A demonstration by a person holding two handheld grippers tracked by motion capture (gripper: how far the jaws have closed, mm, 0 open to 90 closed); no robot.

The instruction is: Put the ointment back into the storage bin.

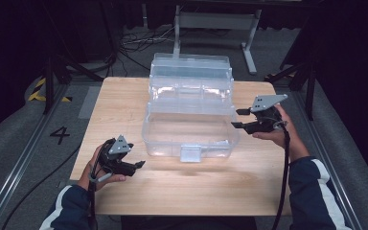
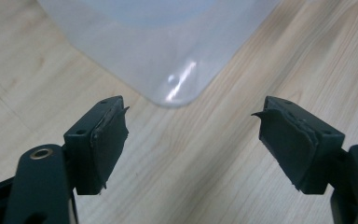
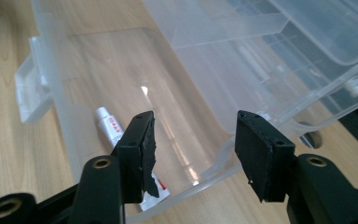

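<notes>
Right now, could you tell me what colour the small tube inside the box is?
White with red print; the tube shows best in the right gripper view.

- High view: table (image 1: 124, 103) brightly lit from above, surroundings near black; soft, low detail.
- Glare streak on clear box (image 2: 177, 84) corner in left gripper view.
- Gripper views: near jaws slightly soft, wood grain sharp.

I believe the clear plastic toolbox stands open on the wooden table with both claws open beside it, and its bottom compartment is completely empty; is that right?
Not quite: the bottom compartment is not empty. The right gripper view shows a small white tube lying on the floor of the clear plastic toolbox. The rest holds: it stands open on the wooden table, with the left claw and right claw open beside it.
</notes>
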